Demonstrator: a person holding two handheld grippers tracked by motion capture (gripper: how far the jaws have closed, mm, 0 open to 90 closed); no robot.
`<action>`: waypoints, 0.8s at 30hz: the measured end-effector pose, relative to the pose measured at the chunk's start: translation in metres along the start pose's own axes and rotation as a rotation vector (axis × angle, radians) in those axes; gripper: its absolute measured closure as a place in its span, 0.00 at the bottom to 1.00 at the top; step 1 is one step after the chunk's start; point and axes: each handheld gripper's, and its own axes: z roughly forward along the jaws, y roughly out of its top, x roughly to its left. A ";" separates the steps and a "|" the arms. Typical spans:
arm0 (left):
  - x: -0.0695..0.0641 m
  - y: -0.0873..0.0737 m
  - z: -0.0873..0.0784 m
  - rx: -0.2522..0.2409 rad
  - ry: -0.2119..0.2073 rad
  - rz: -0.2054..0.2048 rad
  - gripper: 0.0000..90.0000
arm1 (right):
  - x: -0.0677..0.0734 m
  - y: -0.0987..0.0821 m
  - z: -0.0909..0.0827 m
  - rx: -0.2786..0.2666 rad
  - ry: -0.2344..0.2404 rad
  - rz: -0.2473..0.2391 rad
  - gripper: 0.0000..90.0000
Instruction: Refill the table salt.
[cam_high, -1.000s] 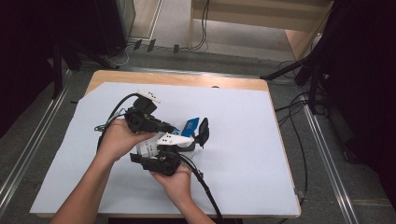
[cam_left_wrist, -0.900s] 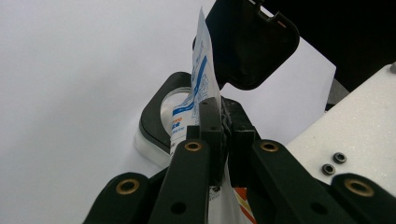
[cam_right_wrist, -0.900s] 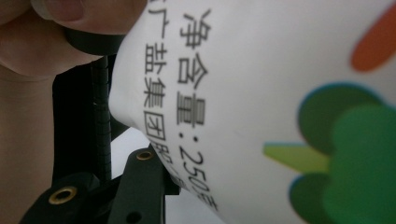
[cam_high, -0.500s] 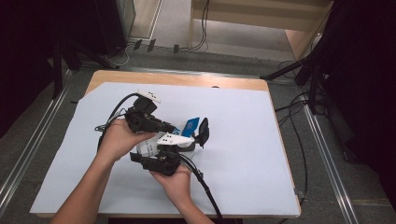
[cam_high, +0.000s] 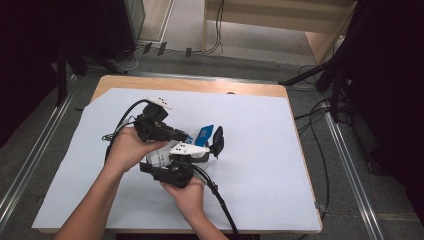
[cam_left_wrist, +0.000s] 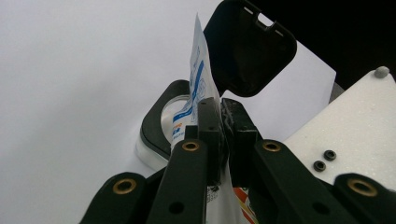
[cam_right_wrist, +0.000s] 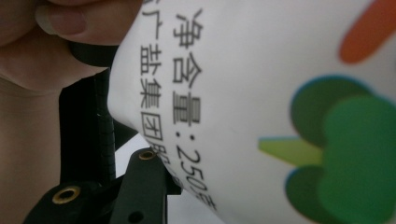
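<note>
Jaws of left gripper (cam_left_wrist: 219, 135) clenched on white packet (cam_left_wrist: 198, 79), right gripper's (cam_high: 172, 172) apparently grasping it, print reads "250".

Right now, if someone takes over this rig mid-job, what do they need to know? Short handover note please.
Left gripper: shut on the top edge of the white-and-blue salt bag, holding it upright.
Right gripper: pressed against the body of the bag, close to the printed side in the right gripper view; whether its jaws clamp the bag cannot be told.
Container: clear box with a black rim on the white sheet, directly beyond the bag; its black flip lid stands open.
Done: lid open, bag lifted and positioned by the opening.
Left: probably open or tip the bag into the container, then close the lid.
</note>
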 end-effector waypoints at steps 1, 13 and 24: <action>0.000 0.000 0.000 -0.003 -0.003 0.002 0.97 | 0.000 0.000 0.000 -0.003 0.003 0.003 0.72; 0.000 0.000 0.000 -0.016 -0.008 -0.002 0.96 | -0.002 0.000 -0.001 -0.018 0.016 0.018 0.72; 0.000 0.000 0.002 -0.008 -0.008 0.003 0.96 | -0.002 0.000 -0.001 -0.007 0.000 0.004 0.72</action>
